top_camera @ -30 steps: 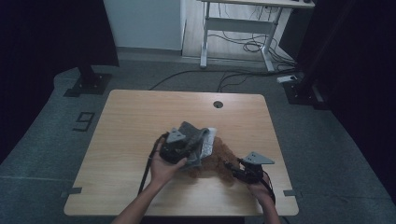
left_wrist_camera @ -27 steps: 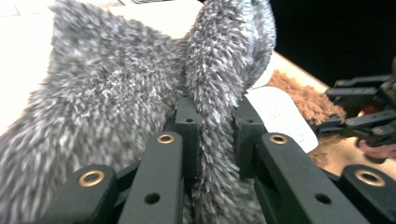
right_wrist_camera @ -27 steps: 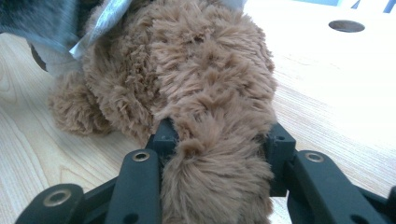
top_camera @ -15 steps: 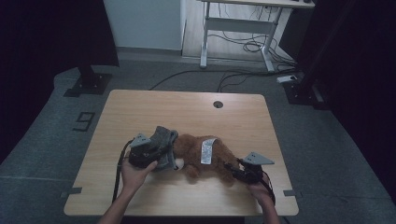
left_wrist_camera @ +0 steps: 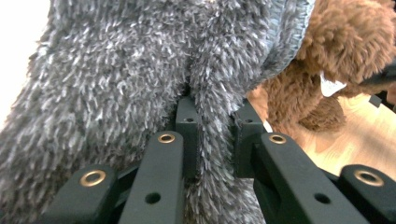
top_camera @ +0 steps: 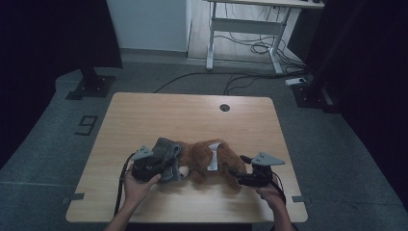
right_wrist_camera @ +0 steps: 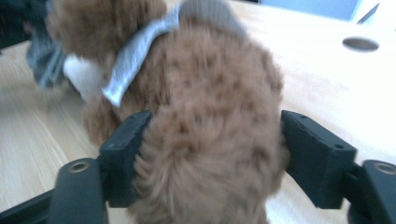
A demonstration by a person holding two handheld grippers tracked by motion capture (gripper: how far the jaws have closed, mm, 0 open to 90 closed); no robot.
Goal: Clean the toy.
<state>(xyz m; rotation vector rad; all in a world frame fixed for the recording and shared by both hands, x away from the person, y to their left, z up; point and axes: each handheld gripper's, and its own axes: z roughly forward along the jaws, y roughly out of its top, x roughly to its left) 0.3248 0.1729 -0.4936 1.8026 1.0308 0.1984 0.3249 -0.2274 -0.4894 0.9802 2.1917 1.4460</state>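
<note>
Near edge of light wooden table (top_camera: 144, 110): two hands in from the bottom, a black two-jaw gripper in each. Left hand (top_camera: 137, 185) wrapped round left gripper (top_camera: 161, 166), jaws pointing right, clamped on a fold of fuzzy grey knit cloth (left_wrist_camera: 140, 70); in left gripper view the pads pinch a narrow ridge of the grey pile between them. Grey cloth (top_camera: 166, 151) bunched at table's near-left, touching the head end of a fluffy brown plush toy (top_camera: 199, 161). Toy lying on its side across near-middle of table, pale muzzle towards grey cloth, light grey ribbon (top_camera: 213, 156) across its body. Right hand (top_camera: 269, 195) low at near-right, right gripper (top_camera: 235, 175) pointing left at toy's rear end. Right jaws just been opening, now spread wide on either side of brown fur (right_wrist_camera: 210, 140), toy between them, left pad at the fur, no squeeze visible. Round cable hole (top_camera: 224, 107) at far middle of tabletop.
</note>
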